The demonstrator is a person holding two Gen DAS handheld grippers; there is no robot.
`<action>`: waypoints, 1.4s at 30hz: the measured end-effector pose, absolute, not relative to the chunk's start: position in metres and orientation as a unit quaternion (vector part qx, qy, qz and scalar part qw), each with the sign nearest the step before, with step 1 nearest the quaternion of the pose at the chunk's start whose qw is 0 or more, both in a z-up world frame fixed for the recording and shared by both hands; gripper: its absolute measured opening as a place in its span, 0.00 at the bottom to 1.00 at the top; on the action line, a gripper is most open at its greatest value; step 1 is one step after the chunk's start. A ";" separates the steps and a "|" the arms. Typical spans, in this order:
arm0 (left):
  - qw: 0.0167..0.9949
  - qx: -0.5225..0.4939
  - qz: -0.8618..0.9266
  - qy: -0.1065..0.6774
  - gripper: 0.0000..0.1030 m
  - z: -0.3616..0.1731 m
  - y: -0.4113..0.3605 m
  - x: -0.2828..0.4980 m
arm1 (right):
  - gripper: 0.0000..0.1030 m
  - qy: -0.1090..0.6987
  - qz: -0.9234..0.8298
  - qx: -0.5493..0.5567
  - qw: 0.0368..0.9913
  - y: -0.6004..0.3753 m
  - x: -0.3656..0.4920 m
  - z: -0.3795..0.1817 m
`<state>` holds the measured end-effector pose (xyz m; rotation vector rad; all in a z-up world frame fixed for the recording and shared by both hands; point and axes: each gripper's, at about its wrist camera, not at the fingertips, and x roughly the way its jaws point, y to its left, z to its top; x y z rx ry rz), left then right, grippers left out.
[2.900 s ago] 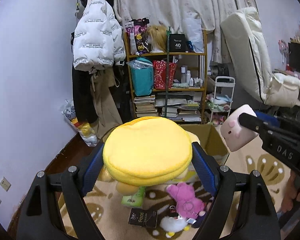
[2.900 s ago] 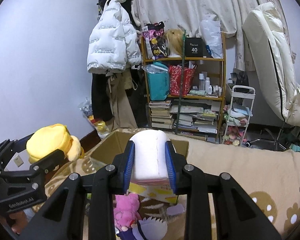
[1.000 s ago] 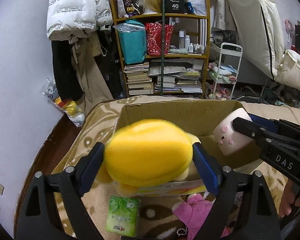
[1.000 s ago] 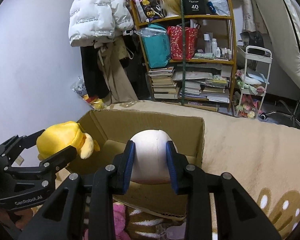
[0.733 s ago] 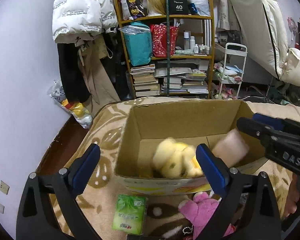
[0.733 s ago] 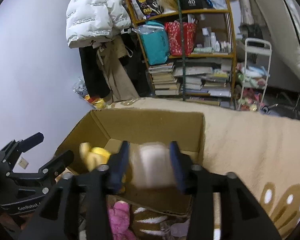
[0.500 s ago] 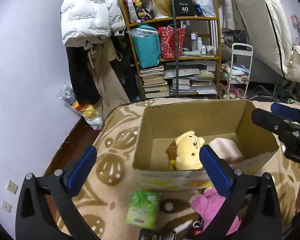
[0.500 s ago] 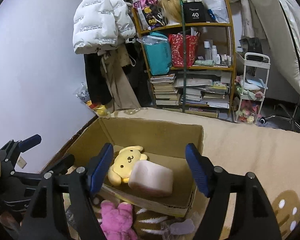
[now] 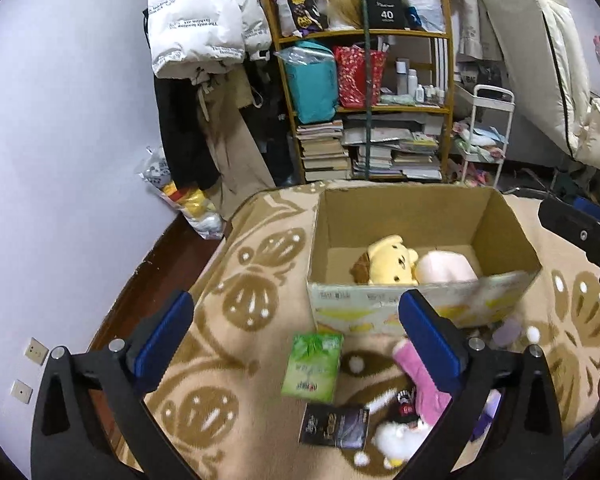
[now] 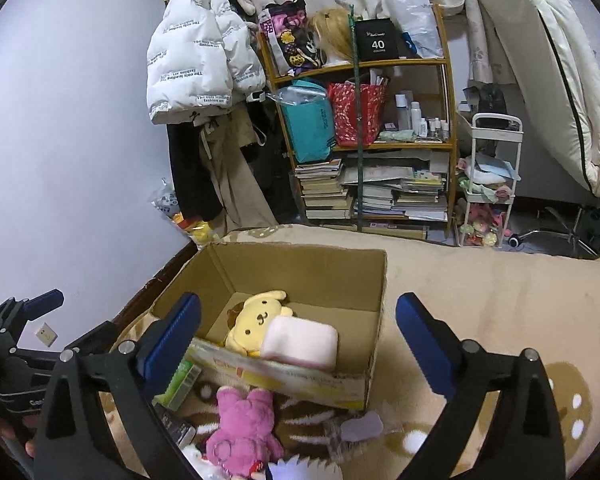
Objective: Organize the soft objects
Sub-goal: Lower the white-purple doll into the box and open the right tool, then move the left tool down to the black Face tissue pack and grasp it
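Observation:
An open cardboard box (image 9: 400,208) (image 10: 300,268) stands on the patterned rug. Inside it a yellow dog plush (image 9: 388,258) (image 10: 260,316) lies next to a pale pink cushion (image 9: 444,268) (image 10: 300,342). My left gripper (image 9: 294,312) is open and empty, held above the rug in front of the box. My right gripper (image 10: 298,308) hangs over the box's near side; its jaws are opening and nothing sits between them. A pink plush (image 9: 424,380) (image 10: 244,428) lies on the rug before the box, with a white plush (image 9: 396,440) beside it.
A green tissue pack (image 9: 312,364) and a black packet (image 9: 336,426) lie on the rug near the box. Behind stand a crowded bookshelf (image 9: 364,120), a hanging white jacket (image 9: 204,28) and a small white cart (image 9: 488,136). Dark wooden floor (image 9: 156,256) borders the rug at left.
Both grippers opened and let go: the yellow plush and the pink cushion dropped into the box. Both grippers then drew back and rose, so the box looks farther off.

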<state>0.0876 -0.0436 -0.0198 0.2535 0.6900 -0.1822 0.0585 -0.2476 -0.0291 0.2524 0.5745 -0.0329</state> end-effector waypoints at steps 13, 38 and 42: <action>0.922 0.131 -0.087 0.354 0.98 -0.018 -0.028 0.055 | 0.99 0.304 -0.025 0.116 0.945 -0.240 0.021 -0.024; 0.883 0.129 -0.057 0.448 0.98 -0.073 -0.019 0.060 | 0.99 0.426 -0.008 0.114 0.897 -0.211 0.015 -0.078; 0.874 0.130 -0.055 0.465 0.98 -0.085 -0.020 0.065 | 0.99 0.448 -0.008 0.105 0.888 -0.207 0.019 -0.088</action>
